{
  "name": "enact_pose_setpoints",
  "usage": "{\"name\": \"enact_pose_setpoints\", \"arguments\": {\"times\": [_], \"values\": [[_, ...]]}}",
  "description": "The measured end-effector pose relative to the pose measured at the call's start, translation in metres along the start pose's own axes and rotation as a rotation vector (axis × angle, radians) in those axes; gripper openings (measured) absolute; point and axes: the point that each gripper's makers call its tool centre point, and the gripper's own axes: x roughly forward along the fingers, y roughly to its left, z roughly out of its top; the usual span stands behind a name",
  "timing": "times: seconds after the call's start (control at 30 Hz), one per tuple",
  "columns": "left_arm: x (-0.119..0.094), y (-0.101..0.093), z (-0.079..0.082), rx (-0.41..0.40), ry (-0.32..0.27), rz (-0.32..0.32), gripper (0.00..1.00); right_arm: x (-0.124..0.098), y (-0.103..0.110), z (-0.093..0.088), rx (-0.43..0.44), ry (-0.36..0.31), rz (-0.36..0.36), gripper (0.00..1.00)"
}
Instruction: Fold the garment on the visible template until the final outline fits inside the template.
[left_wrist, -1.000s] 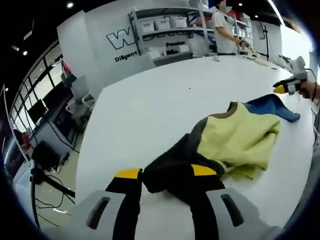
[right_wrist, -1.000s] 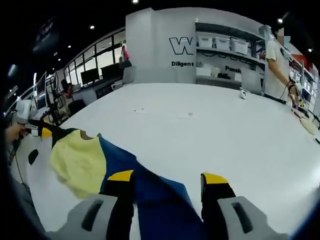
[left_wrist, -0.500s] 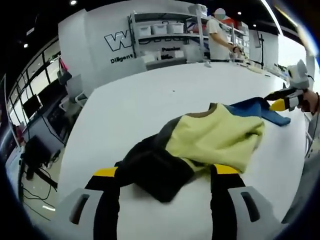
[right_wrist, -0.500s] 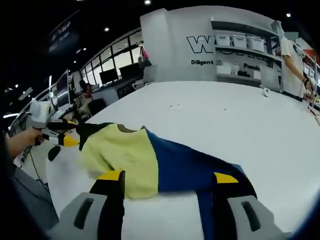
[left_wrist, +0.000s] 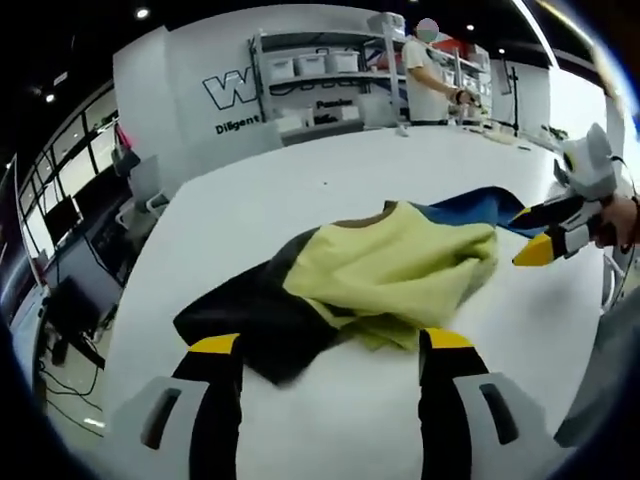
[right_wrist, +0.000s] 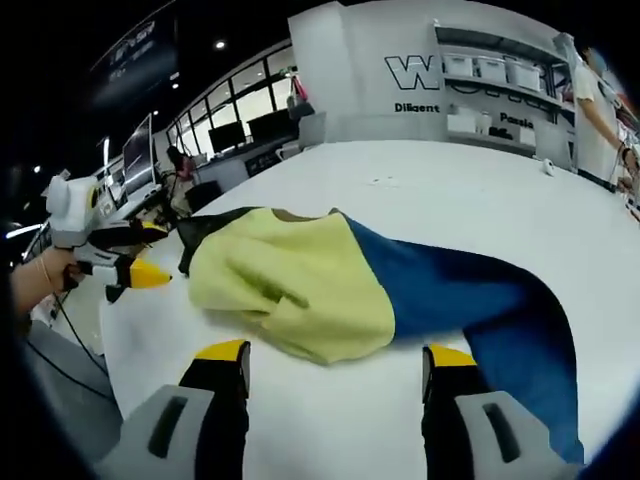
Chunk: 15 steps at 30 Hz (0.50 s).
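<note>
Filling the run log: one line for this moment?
yellow, blue and black garment: bunched on white table | left gripper: open, empty | right gripper: open, empty | fold: not done

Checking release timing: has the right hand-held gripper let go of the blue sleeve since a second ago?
Yes. The right hand-held gripper has backed off the blue sleeve, which now lies on the white table beyond its open jaws.

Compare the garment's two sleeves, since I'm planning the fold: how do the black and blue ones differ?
The black sleeve lies bunched near the left gripper; the blue sleeve stretches out longer and flatter toward the right gripper. Both join the yellow body and rest on the white table.
</note>
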Motion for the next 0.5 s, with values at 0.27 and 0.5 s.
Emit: {"name": "enact_pose_setpoints", "arguments": {"times": [0.27, 0.5], "values": [[0.016, -0.031, -0.011, -0.024, 0.025, -0.088, 0.65, 0.006, 0.009, -0.008, 0.023, -0.003, 0.010, 0.63], [0.026, -0.047, -0.019, -0.013, 0.050, -0.123, 0.56, 0.013, 0.010, -0.009, 0.044, -0.015, 0.000, 0.55]]}}
